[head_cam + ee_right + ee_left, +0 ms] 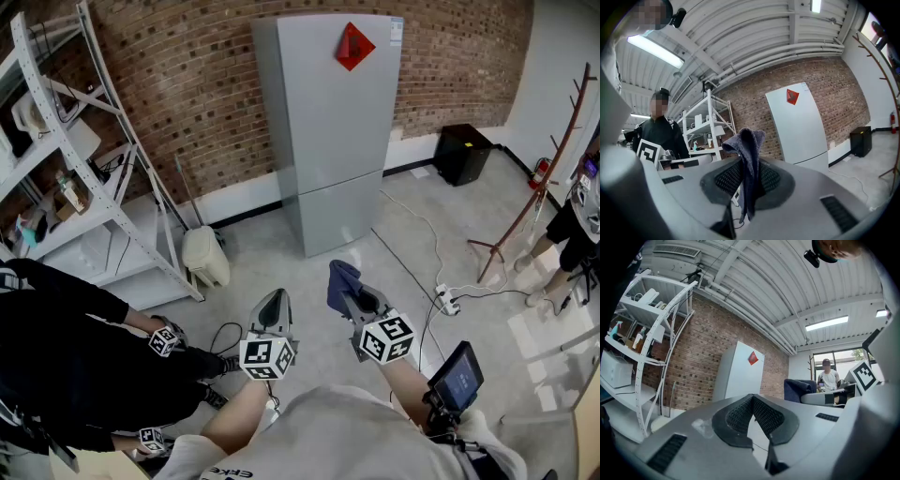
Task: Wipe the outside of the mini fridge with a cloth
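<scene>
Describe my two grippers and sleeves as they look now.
Both the left gripper and right gripper are grey wedge-shaped shells, each carrying a white cube of black square markers. Their fingers are black and mesh-textured. The shirt is pale and short-sleeved.

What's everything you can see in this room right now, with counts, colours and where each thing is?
Fridge: one, grey, against the brick wall.
Sticker: one, red, top of the fridge.
Rack: one, white, left.
Bin: one, cream, floor beside rack.
Box: one, black, floor right of fridge.
Coat stand: one, brown, far right.
Power strip: one, white, floor right of centre.
Bystanders: two, one in black at left, one far right.
Screen: one, black, by right arm.
Cloth: one, blue-grey, low centre, held.
Left tool: one, grey, shut, empty.
Right tool: one, grey, shut on cloth.
</scene>
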Tool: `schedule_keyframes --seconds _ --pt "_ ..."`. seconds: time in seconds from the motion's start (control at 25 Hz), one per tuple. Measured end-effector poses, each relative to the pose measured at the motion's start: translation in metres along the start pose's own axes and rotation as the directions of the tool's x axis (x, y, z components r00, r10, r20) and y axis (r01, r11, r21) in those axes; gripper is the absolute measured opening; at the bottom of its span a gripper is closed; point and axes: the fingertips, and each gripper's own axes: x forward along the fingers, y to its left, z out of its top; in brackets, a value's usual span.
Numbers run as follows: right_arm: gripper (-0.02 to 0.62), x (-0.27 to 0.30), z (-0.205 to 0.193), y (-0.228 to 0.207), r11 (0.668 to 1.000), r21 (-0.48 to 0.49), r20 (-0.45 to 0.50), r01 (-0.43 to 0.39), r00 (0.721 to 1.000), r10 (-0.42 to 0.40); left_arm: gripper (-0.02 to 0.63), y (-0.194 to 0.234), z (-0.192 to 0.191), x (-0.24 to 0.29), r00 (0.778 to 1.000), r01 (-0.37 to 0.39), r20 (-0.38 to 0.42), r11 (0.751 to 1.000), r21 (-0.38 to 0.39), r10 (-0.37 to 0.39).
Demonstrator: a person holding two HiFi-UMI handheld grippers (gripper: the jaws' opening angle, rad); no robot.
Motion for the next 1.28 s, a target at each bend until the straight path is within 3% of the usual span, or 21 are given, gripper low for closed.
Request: schedule_keyframes --seconds 0.72,1.28 --pt "0.059 0.026 0.004 0.013 1.000 0.008 0.020 -0.007 1.000 0.007 0.003 0.021 0.007 0.005 1.000 0.022 -0.003 1.000 -0.003 -0.022" --pt "0.058 0.058 0.021 0.007 0.998 -0.016 0.063 0.053 0.997 -0.052 0.003 0.040 0.018 0.033 0.998 0.059 0.018 0.998 -0.010 -0.059"
